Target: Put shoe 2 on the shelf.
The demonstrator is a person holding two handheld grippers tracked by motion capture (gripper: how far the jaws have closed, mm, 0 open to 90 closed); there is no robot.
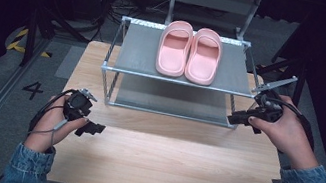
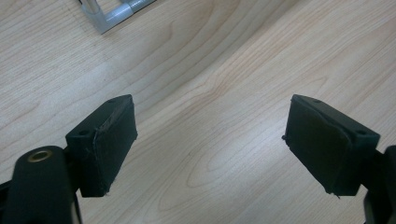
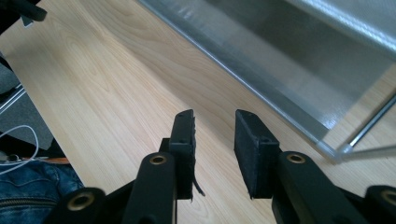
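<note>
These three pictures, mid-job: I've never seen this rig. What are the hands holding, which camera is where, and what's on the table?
A person holds a two-jaw tool in each hand. The high view looks down on the wooden table: left gripper near the front left, right gripper by the rack's right front corner. The other two pictures come from cameras riding on each gripper, looking along its black jaws. Left jaws stand wide apart, right jaws narrowly apart; both hold nothing. On the table stands a two-shelf metal rack, with a pair of pink slippers side by side on its top shelf.
</note>
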